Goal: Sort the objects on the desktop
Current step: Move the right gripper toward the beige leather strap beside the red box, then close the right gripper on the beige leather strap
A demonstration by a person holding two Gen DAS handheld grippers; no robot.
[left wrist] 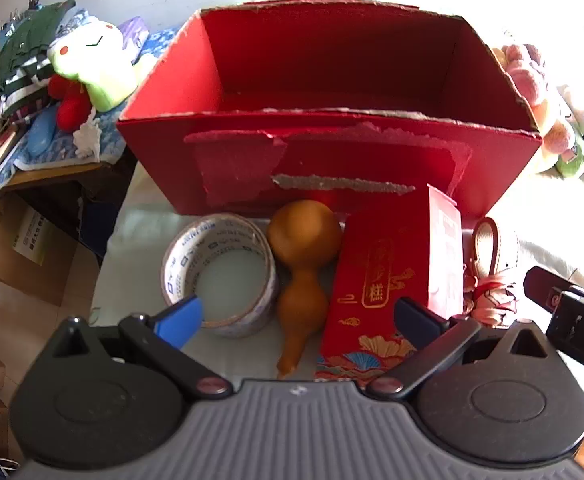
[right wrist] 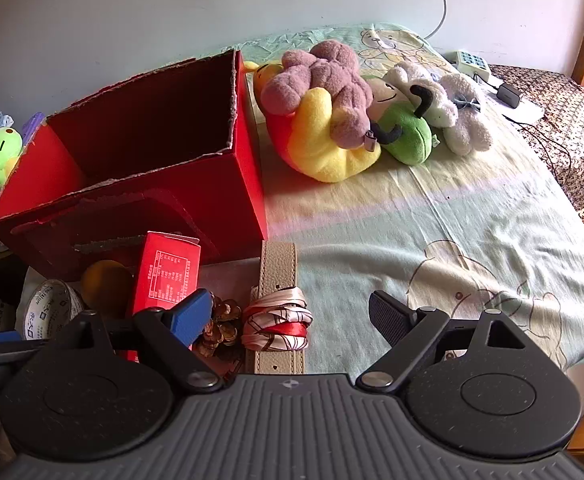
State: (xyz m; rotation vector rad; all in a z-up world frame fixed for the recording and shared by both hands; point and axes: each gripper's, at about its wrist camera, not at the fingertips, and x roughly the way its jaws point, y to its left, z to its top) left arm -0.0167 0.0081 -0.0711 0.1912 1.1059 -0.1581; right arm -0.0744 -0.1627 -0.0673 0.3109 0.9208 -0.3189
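brown gourd [left wrist: 304, 276] just ahead, between the spread left gripper [left wrist: 298, 318] fingers

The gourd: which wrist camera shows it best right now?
The left wrist view. There the gourd lies whole between the tape roll and the red packet box. In the right wrist view only its rounded end shows behind that box.
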